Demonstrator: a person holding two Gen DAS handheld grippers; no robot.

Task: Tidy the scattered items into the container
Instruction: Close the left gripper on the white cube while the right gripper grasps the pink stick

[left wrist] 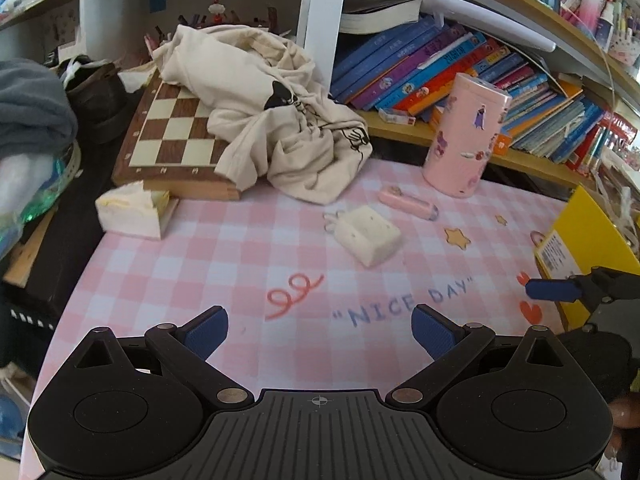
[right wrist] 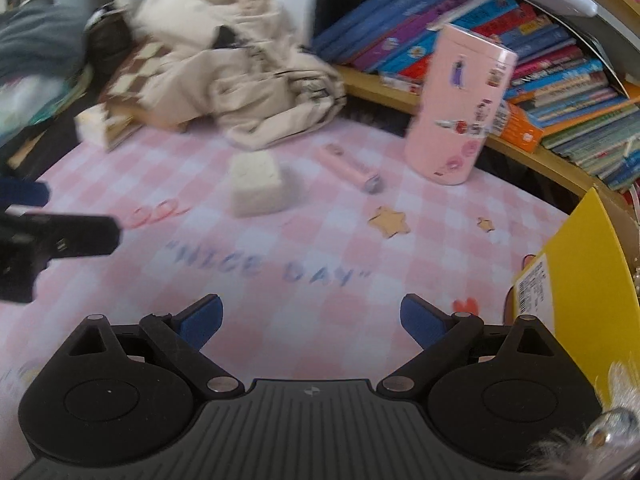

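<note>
Holding both the left claw (left wrist: 320, 330) and right claw (right wrist: 311, 320) wide and empty above the pink checked tabletop (left wrist: 224, 264), you leave the cream rectangular pouch (left wrist: 367, 235) and slim pink tube (left wrist: 408, 202) lying loose beside the tall pink cylindrical container (left wrist: 466, 136), apparently for approach room.

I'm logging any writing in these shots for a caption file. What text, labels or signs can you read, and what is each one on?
"NICE DAY" in quotation marks: printed in blue on the pink checked mat, readable in both wrist views.
Chessboard front edge: small white marks, too small to read.
Yellow box: white label with barcode and print, too small to read.
Book spines on the shelf: titles too small or blurred.
Pink canister: cartoon stickers only, no readable words.
</note>
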